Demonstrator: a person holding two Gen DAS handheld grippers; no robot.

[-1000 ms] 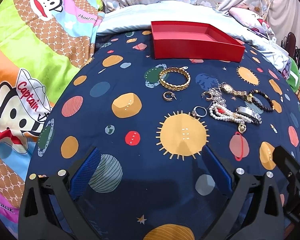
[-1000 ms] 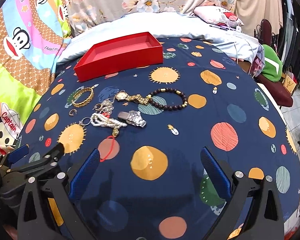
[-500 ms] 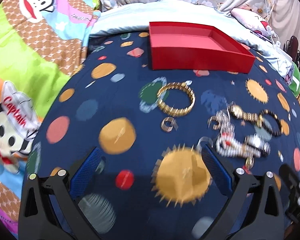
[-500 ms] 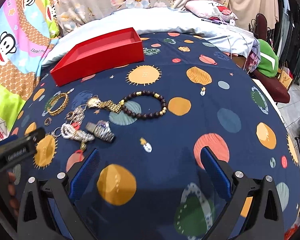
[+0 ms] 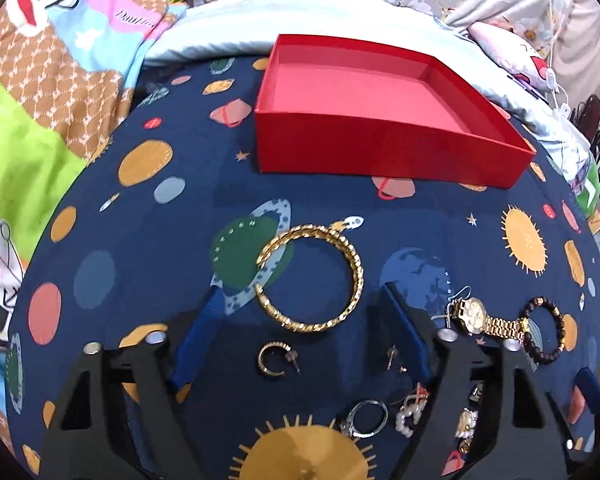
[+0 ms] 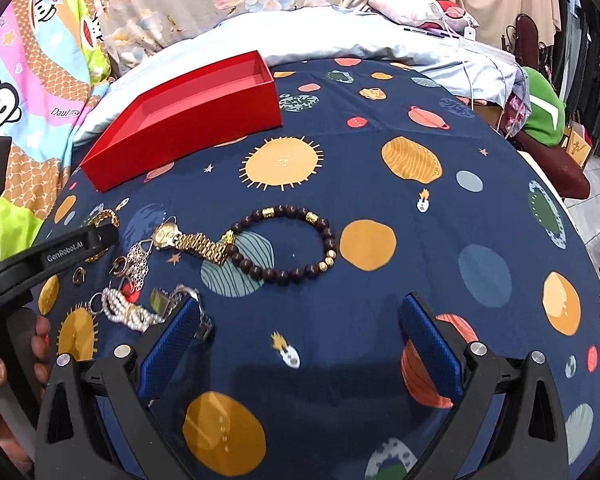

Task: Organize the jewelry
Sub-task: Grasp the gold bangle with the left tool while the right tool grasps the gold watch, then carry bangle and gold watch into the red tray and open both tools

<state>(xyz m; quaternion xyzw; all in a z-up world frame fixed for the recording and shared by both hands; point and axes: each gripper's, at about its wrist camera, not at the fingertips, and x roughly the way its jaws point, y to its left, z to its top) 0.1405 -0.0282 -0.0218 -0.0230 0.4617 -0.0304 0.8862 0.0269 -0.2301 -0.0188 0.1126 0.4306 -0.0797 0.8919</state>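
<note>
Planet-print bedspread (image 5: 148, 248) carries our jewelry. Our left gripper (image 5: 304, 304) is spread around the gold bangle (image 5: 312, 280); our right gripper (image 6: 300, 316) is spread beside the beaded bracelet (image 6: 284, 244).

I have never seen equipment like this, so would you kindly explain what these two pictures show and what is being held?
A person holds two hand-held grippers, each with a fisheye camera looking along its blue-padded fingers. The left camera sees the left gripper open above a gold chain bangle; the right camera sees the right gripper open over the planet-print navy cloth. Neither holds anything. On the cloth lie an empty red cardboard box, a gold wristwatch, a dark beaded bracelet, a pearl bracelet, a small gold hoop earring and a silver ring.
</note>
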